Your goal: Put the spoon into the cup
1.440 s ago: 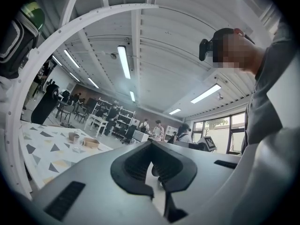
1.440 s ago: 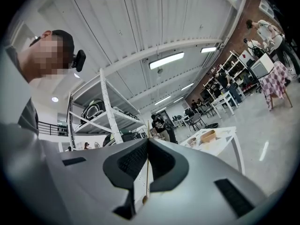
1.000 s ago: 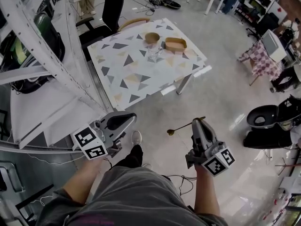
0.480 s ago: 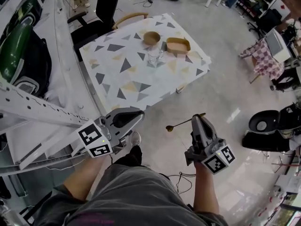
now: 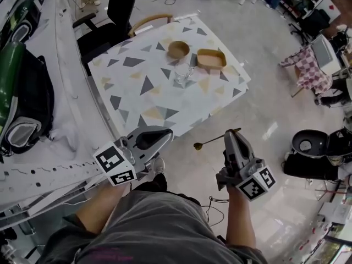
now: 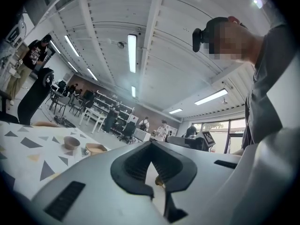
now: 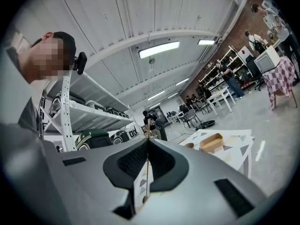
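Both jaws of the right tool pinch the spoon by its handle end, leaving the bowl free, over the floor off the near corner of the desk. The left tool, closed and empty, hangs aside. The cup stands toward the far edge.

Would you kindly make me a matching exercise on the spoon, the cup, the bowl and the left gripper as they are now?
1. thin brass-coloured spoon
2. clear glass cup
3. round wooden bowl
4. left gripper

A. shut, empty
B. on the triangle-patterned table, in front of bowl and rectangular wooden tray
C. clamped in the right gripper
D. table's far side, left of the tray

Pairs: 1-C, 2-B, 3-D, 4-A
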### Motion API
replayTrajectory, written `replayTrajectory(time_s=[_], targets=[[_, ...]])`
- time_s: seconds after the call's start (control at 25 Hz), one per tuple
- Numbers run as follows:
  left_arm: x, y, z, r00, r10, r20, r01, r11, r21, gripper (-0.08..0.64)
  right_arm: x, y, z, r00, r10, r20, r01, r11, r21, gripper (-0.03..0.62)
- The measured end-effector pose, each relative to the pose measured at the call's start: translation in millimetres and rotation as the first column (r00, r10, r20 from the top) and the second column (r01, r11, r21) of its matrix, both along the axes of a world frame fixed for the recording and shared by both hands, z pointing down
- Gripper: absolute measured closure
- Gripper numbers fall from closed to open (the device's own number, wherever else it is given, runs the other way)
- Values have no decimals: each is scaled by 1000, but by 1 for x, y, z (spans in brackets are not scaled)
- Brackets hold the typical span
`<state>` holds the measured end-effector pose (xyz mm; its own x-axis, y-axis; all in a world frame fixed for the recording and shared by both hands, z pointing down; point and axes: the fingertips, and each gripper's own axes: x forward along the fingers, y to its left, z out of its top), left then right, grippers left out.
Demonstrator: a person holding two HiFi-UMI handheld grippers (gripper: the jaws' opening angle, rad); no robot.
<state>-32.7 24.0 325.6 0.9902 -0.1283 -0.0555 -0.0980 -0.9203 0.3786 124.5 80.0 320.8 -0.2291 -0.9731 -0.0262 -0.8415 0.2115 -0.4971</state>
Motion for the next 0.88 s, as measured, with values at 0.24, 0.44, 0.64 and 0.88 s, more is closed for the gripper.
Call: replayTrajectory(time_s=[0.24,0.44,0.64,0.88], targets=[[5,-16,0,1000,4,-10,-4,1000,-11,545,1,-29,-6,1000,-6,-6,6,1000,11,571],[4,-27,-1,1000,-14,-12,13,1000,-12,545,1,-48,-9,1000,-16,-7,16,1000,17,571],[0,-43,2,998,-56,-5,56,998,-13,545,8,-69,-8,999,-32,-5,32,999,23,571],[-1,-70,7,991,-136,16,137,990,-17,545,22,-106,-4,996,-84,7,84,996,22,571]])
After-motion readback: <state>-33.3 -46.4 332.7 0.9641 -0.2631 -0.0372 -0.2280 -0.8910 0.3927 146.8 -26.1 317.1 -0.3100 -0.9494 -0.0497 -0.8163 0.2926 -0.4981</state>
